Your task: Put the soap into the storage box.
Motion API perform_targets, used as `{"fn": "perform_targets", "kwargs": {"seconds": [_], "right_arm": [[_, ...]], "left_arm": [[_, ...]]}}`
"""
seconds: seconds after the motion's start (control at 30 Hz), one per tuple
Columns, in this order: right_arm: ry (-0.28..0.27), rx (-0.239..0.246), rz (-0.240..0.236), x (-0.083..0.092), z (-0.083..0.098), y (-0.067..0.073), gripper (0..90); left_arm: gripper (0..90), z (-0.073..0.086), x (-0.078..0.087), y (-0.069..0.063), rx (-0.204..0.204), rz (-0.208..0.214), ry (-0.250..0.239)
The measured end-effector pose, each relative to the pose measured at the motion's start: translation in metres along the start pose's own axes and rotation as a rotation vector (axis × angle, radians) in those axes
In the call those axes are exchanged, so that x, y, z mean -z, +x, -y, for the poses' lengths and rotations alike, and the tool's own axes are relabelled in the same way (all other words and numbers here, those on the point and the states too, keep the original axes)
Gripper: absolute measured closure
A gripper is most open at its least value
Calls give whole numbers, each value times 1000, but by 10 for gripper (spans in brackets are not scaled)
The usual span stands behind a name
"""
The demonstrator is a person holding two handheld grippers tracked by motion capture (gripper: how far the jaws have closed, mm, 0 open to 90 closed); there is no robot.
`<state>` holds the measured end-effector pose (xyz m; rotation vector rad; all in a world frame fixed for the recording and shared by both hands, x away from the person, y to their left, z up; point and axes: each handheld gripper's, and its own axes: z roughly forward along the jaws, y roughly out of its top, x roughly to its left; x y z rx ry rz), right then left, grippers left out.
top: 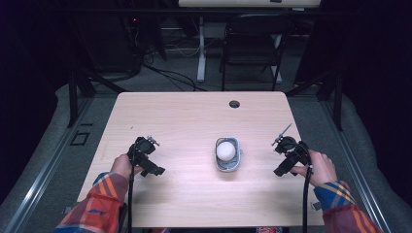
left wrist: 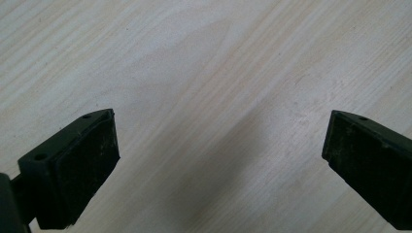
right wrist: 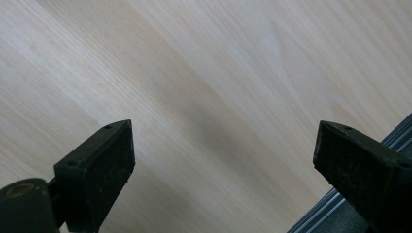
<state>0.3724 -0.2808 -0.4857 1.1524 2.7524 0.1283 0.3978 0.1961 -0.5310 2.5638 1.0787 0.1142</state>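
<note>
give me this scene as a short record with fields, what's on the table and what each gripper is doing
table: light wood tabletop, round dark hole near far edge
centre item: small grey cup with a white ball in it
left gripper: jaws open, nothing between them, over bare wood left of the cup
right gripper: jaws open, nothing between them, near the table's right edge
contact: neither gripper touches the cup

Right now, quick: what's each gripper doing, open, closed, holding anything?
Left gripper: open, nothing between its fingers, bare table beneath.
Right gripper: open, holding nothing, near the table's edge.
</note>
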Motion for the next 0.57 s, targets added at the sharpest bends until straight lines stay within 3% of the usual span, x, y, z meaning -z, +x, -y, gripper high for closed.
{"fn": "perform_targets", "kwargs": {"seconds": [0.03,0.07,0.1,0.13,0.17,0.2,0.3,0.33,0.43,0.5,0.57], "right_arm": [[-36,-40,-8,-5,5,2,75],[-39,-49,-11,-7,8,2,76],[-25,-46,-16,-10,12,2,76],[22,-16,-6,-12,14,-1,75],[14,-33,20,-14,16,1,76],[-26,-66,-20,-22,21,2,76],[-4,-74,-23,-29,28,1,76],[-19,-97,-27,-34,31,2,76],[21,-81,-23,-36,32,2,80],[4,-84,-18,-36,31,2,82],[21,-71,-23,-36,30,2,83]], "left_arm": [[0,0,0,0,0,0,0],[0,0,0,0,-1,-1,1],[0,0,0,0,-1,-3,3],[0,0,0,0,1,-2,2],[0,0,0,-1,1,-1,2],[0,0,0,0,-2,-2,2],[0,0,0,0,-2,-1,3],[0,0,-1,0,-1,1,3],[0,0,0,0,-5,3,3],[0,0,-1,0,-4,3,4],[0,0,-1,0,-4,3,5]]}}
